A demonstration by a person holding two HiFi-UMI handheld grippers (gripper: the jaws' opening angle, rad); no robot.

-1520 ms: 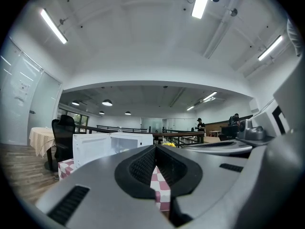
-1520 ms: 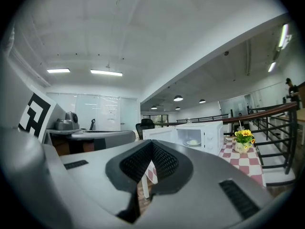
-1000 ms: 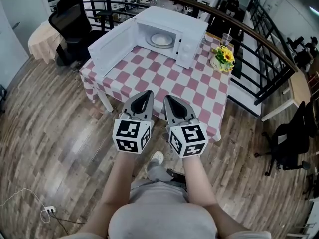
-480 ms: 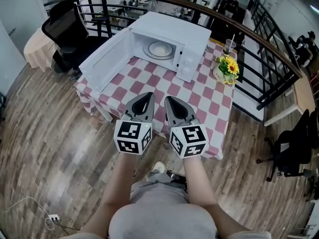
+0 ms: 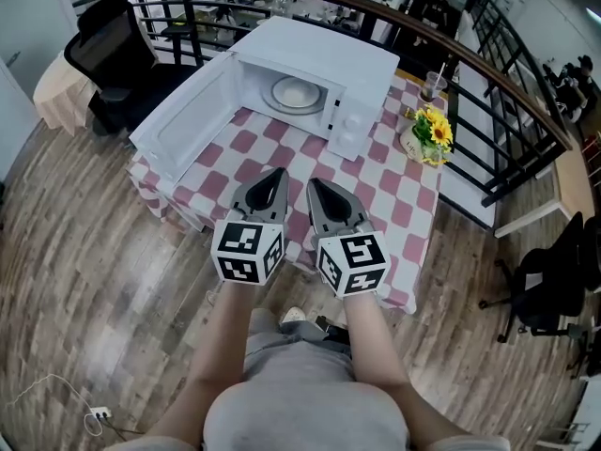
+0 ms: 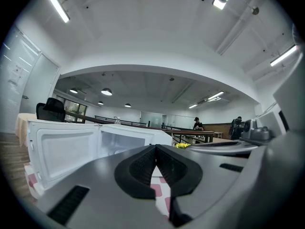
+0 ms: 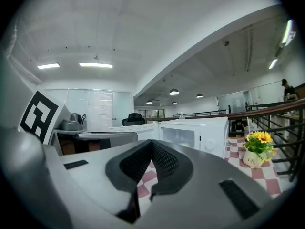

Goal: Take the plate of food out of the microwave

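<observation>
your left gripper (image 5: 278,175) and right gripper (image 5: 314,186) are both closed with nothing between the jaws, side by side above the table's (image 5: 399,205) near edge. the plate of food (image 5: 296,93) sits inside the microwave (image 5: 366,59) at the far edge, its door (image 5: 183,120) open toward the left edge.

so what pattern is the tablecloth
The tablecloth is pink-and-white checked, clearest in the head view.
</observation>
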